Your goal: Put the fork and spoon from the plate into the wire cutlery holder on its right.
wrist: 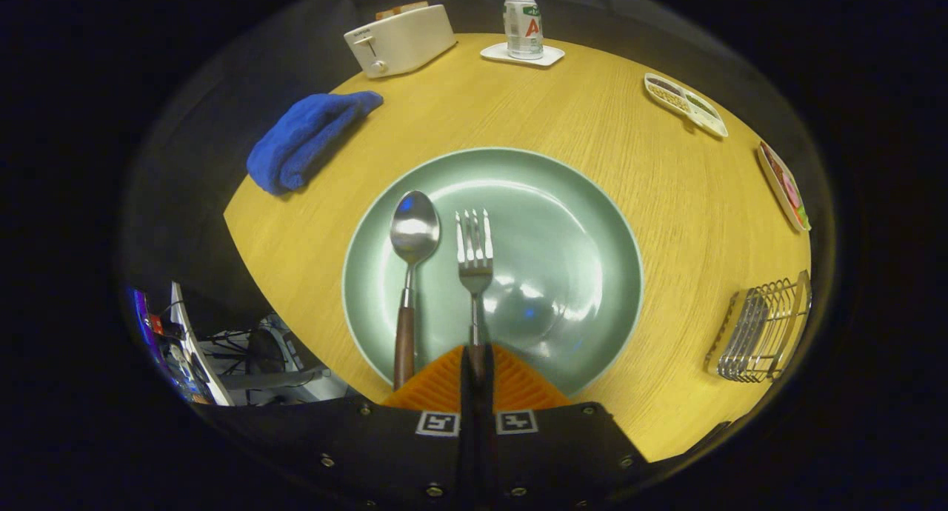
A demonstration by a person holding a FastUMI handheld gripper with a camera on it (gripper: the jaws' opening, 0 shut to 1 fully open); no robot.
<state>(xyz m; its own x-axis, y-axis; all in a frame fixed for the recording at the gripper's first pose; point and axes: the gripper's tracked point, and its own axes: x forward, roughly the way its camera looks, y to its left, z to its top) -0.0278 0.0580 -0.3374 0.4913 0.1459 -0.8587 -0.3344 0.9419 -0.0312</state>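
A green plate (585, 200) lies on the round wooden table (666, 170), just ahead of my fingers. A spoon (413, 233) with a brown wooden handle rests on the plate's left part, bowl pointing away, its handle reaching past the near rim beside my left finger. To its right the fork (474, 252) points its tines away from me, and its handle runs back between my fingers. My gripper (476, 359) is shut on the fork's handle above the plate's near rim. The wire cutlery holder (759, 333) stands to the right of the plate, near the table's edge.
A folded blue cloth (307, 137) lies beyond the plate to the left, with a white toaster (400, 38) behind it. A can (523, 22) stands on a white coaster at the far side. Two small trays (685, 104) (783, 185) sit far right. The table edge drops off at left.
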